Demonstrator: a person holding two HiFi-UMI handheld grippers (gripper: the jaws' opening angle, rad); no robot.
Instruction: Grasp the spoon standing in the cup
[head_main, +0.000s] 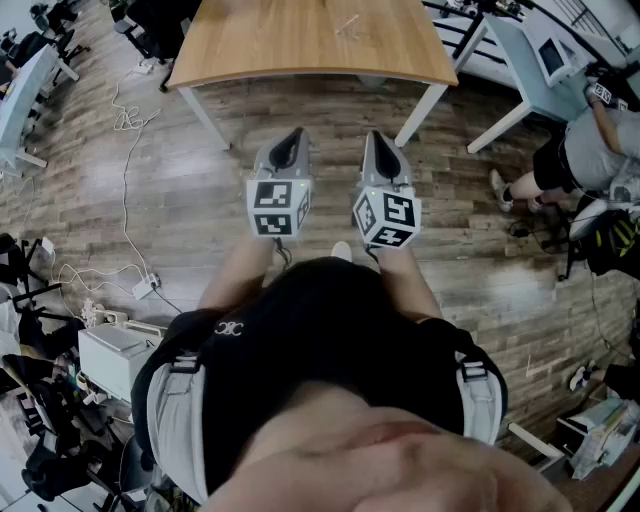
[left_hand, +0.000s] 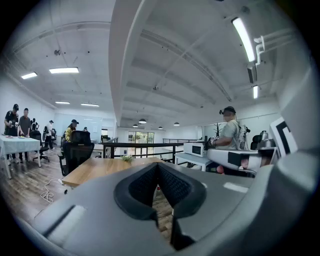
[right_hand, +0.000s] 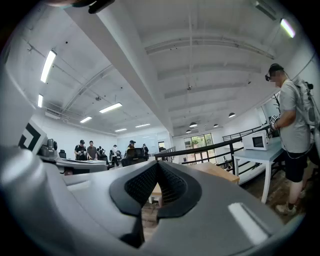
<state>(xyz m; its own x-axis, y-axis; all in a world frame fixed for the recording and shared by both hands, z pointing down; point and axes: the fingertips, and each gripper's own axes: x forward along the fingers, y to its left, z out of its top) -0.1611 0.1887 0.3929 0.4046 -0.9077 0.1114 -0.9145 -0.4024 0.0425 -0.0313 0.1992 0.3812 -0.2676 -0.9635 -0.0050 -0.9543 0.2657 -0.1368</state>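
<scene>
No spoon and no cup show in any view. My left gripper (head_main: 289, 143) and right gripper (head_main: 379, 143) are held side by side in front of the person's chest, above the wood floor, pointing toward a wooden table (head_main: 310, 45). In the left gripper view the left gripper (left_hand: 158, 167) has its black pads meeting at the tip, with nothing between them. The right gripper (right_hand: 158, 165) looks the same in its own view, jaws together and empty. A small pale object (head_main: 350, 24), seen as a little plant (left_hand: 127, 158) in the left gripper view, sits on the tabletop.
A white desk (head_main: 545, 70) stands at the right with a person (head_main: 590, 150) beside it and a microwave (left_hand: 194, 149) on it. Cables (head_main: 125, 120) trail over the floor at the left. A black chair (left_hand: 76, 152) stands by the wooden table. Several people stand far off.
</scene>
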